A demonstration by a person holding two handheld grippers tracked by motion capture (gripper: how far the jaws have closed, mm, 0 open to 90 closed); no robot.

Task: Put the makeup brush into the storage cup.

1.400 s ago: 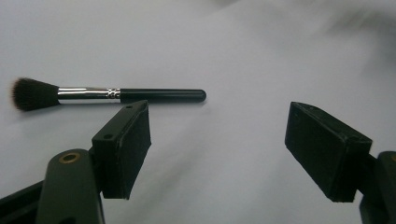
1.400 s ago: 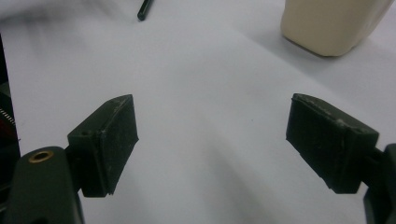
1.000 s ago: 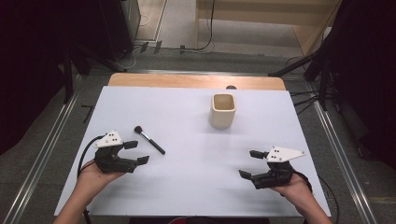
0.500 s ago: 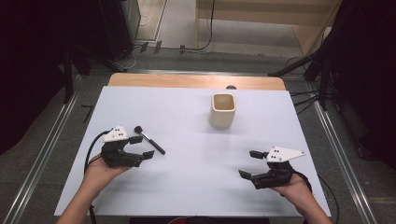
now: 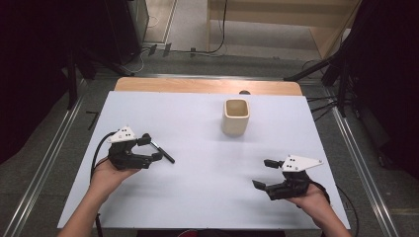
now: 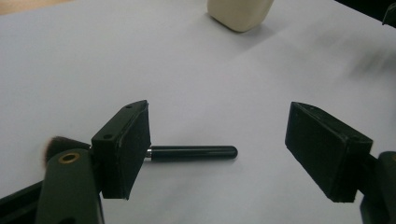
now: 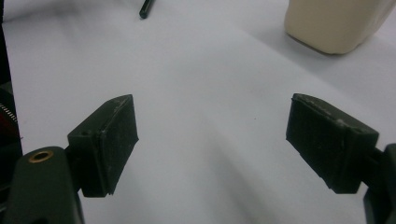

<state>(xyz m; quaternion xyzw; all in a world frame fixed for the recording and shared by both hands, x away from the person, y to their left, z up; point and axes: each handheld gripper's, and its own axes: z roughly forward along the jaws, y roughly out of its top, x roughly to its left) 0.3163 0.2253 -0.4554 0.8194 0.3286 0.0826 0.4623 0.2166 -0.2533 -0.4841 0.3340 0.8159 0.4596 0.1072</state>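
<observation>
at the table's left, the left gripper [image 5: 150,148] hangs over a black makeup brush [image 5: 160,151] lying flat on the white sheet [image 5: 197,197], jaws spread wide and closed on nothing. in the left gripper view the brush's handle [image 6: 191,152] lies between them. a good grasp likely means lowering squarely, centring the handle, then closing gently. midway, a cream cup [image 5: 235,117] stands upright, well apart. at right, the right gripper [image 5: 262,174] waits, jaws apart.
</observation>
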